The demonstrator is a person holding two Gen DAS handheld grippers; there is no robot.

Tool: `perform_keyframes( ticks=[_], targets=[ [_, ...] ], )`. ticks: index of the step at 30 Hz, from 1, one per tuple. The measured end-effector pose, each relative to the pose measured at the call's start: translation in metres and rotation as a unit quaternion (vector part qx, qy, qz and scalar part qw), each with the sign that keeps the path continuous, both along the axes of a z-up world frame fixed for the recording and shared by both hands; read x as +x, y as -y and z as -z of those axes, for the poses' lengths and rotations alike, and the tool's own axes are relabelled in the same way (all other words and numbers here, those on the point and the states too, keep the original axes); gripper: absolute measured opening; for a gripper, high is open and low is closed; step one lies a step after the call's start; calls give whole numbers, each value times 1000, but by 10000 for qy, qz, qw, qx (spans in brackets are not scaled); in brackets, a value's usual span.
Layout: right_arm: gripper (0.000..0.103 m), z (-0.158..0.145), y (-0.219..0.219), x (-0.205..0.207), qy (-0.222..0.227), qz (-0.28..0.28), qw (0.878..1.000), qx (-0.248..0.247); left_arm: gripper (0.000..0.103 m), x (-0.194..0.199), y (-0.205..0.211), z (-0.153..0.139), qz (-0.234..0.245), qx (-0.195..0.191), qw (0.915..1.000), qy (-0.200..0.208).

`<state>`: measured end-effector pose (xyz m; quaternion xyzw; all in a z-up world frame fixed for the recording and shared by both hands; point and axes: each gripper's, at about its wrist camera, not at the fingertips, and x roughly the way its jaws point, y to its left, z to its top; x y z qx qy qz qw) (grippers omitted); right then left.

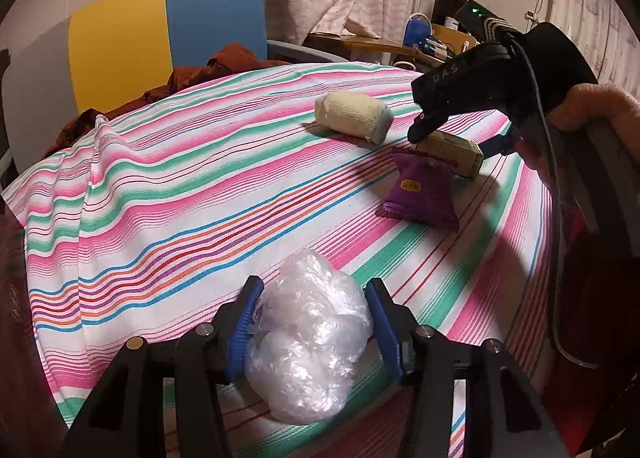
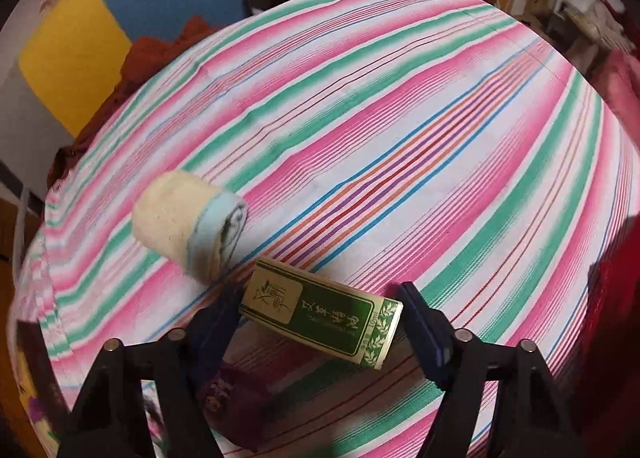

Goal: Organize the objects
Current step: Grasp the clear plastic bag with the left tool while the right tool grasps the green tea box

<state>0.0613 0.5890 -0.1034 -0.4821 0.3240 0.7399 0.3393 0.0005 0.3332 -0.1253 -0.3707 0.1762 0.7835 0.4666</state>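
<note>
A crumpled clear plastic bag [image 1: 308, 342] sits between the blue pads of my left gripper [image 1: 314, 310], which is shut on it low over the striped cloth. Further right, my right gripper [image 1: 456, 140], held by a hand [image 1: 592, 106], hovers over a green and cream box [image 1: 452, 148]. In the right wrist view that gripper [image 2: 320, 298] is open, with the box [image 2: 320, 318] lying slantwise between its fingers. A purple snack packet [image 1: 422, 190] lies just in front of the box. A rolled cream towel [image 1: 352, 118] lies beyond it, and in the right wrist view left of the box [image 2: 188, 222].
A pink, green and white striped cloth [image 1: 180, 198] covers the table and hangs over its left edge. Behind it stands a yellow and blue chair [image 1: 160, 34] with a rust-red garment [image 1: 224, 62] on it. A cluttered desk [image 1: 400, 44] is at the back right.
</note>
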Motion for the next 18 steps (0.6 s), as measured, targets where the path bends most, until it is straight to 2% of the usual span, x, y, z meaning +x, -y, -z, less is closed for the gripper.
perform_keyframes(
  ticks=[2, 9, 15, 18],
  targets=[
    [77, -1, 3, 0, -88, -110, 9999, -50, 53, 1, 0, 0, -4, -5, 10000, -32],
    [77, -11, -4, 21, -364, 183, 9992, 6, 52, 0, 1, 0, -23, 17, 10000, -37],
    [77, -27, 2, 24, -511, 121, 9979, 376, 42, -5, 8, -2, -107, 118, 9998, 128],
    [77, -43, 15, 21, -668, -40, 9940, 861, 37, -9, 9, -5, -138, 64, 9996, 256]
  ],
)
